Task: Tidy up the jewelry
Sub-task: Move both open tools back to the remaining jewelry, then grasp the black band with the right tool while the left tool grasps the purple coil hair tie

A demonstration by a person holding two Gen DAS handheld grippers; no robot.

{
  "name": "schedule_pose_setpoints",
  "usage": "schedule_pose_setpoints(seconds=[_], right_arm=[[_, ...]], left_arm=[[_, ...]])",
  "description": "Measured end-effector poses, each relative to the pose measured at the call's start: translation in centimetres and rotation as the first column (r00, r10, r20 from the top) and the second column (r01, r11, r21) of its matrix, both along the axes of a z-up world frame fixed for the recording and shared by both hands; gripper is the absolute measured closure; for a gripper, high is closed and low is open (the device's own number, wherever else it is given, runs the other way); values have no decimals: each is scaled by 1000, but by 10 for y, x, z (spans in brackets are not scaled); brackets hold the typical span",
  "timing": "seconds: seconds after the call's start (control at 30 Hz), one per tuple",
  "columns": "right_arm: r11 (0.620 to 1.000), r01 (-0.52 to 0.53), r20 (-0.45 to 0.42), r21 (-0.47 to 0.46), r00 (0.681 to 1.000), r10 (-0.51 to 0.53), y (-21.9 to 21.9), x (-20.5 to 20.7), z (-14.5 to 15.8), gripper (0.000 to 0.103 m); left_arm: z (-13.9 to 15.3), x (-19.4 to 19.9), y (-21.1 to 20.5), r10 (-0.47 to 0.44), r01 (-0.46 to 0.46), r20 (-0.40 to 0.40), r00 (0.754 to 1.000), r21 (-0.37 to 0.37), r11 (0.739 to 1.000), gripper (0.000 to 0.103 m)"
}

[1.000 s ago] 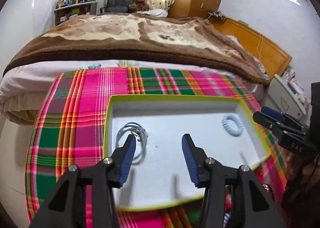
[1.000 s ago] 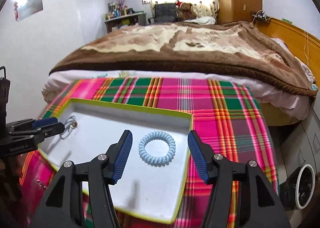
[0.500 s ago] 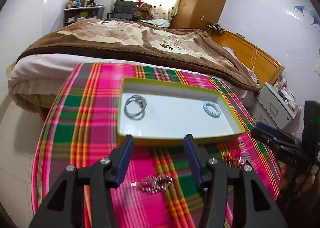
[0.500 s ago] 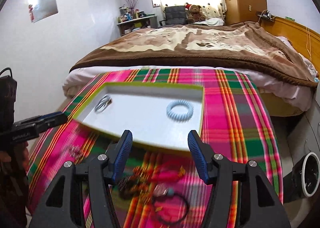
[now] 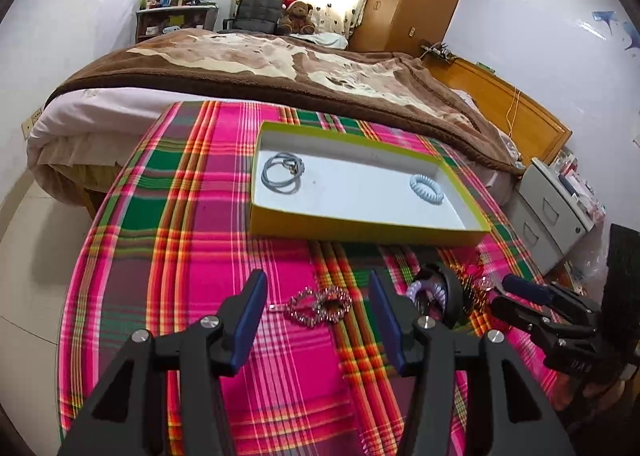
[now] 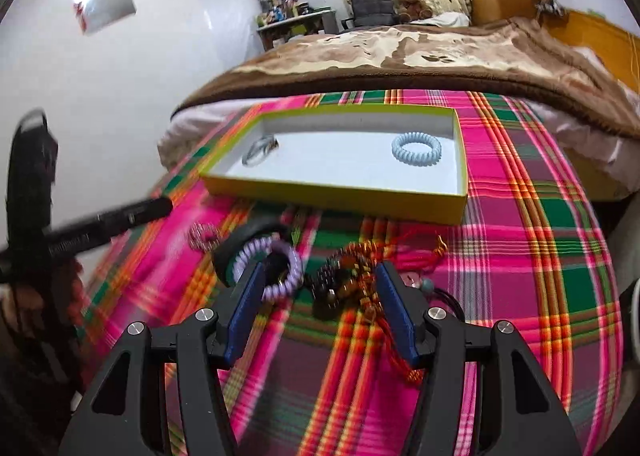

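Note:
A yellow-green tray (image 5: 360, 230) (image 6: 336, 196) with a white floor sits on the plaid cloth. It holds a grey cord loop (image 5: 282, 174) (image 6: 258, 150) and a light-blue spiral band (image 5: 427, 190) (image 6: 416, 149). My left gripper (image 5: 316, 314) is open, with a sparkly beaded bracelet (image 5: 320, 306) on the cloth between its fingers. My right gripper (image 6: 320, 302) is open over a pile of a purple spiral band (image 6: 280, 268), dark and amber beads (image 6: 340, 288) and a red cord (image 6: 424, 252). The bracelet also shows in the right wrist view (image 6: 204, 236).
The plaid cloth (image 5: 192, 224) covers a small table in front of a bed with a brown blanket (image 5: 280, 68). A grey drawer unit (image 5: 552, 212) stands at the right. A black ring-shaped object (image 6: 240, 246) lies by the purple band.
Both grippers have pulled back from over the tray toward the near side of the cloth. The loose jewelry in front of the tray has come into view.

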State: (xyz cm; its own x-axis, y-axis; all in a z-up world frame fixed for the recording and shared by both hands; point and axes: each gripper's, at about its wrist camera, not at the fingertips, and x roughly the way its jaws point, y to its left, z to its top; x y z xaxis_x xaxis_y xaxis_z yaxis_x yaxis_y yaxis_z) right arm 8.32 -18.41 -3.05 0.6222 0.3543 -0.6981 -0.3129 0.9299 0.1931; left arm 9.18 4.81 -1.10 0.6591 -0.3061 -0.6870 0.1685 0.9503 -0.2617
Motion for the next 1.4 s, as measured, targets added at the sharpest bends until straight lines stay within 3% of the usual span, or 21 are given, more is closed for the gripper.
schedule_pose_setpoints(seconds=[0.1,0.27,0.5,0.67,0.77,0.9,1.1,1.17,1.2,1.4], right_arm=[[1000,23,27,12,999,-23,-1,-6,2,45],[1000,-26,41,-9,999,26,10,-10,4,45],[991,114,26,-75,993,-112,-24,-16,-2,46],[988,136,5,-77,991,-136,-44,-24,-5,46],[996,77,19,-43,997,-77,-30,-23,3,47],[995,-50,24,88,999,48,0,-19,11,47],[991,-128,24,29,992,127,51,-5,11,47],[994,-104,-1,25,995,105,56,3,5,56],[994,-102,-19,28,995,102,58,6,2,77],[998,-61,-29,33,998,62,42,7,2,87]], left_arm=[[-5,0,-3,-8,8,-13,1000,-8,1000,49],[-3,-3,-2,-10,10,-6,1000,-17,1000,49],[0,-7,-1,-23,23,1,1000,-27,999,49],[-2,-9,-2,-31,31,0,1000,-37,999,49],[-6,-8,2,-6,6,-16,1000,-38,999,49],[-6,-9,7,17,-17,-17,1000,-23,1000,49],[-13,-5,7,19,-20,-47,999,-20,1000,49],[-14,-5,6,13,-14,-49,999,-22,1000,49],[-14,-5,5,10,-11,-50,999,-22,1000,49],[-17,-2,5,12,-13,-64,998,-25,1000,49]])
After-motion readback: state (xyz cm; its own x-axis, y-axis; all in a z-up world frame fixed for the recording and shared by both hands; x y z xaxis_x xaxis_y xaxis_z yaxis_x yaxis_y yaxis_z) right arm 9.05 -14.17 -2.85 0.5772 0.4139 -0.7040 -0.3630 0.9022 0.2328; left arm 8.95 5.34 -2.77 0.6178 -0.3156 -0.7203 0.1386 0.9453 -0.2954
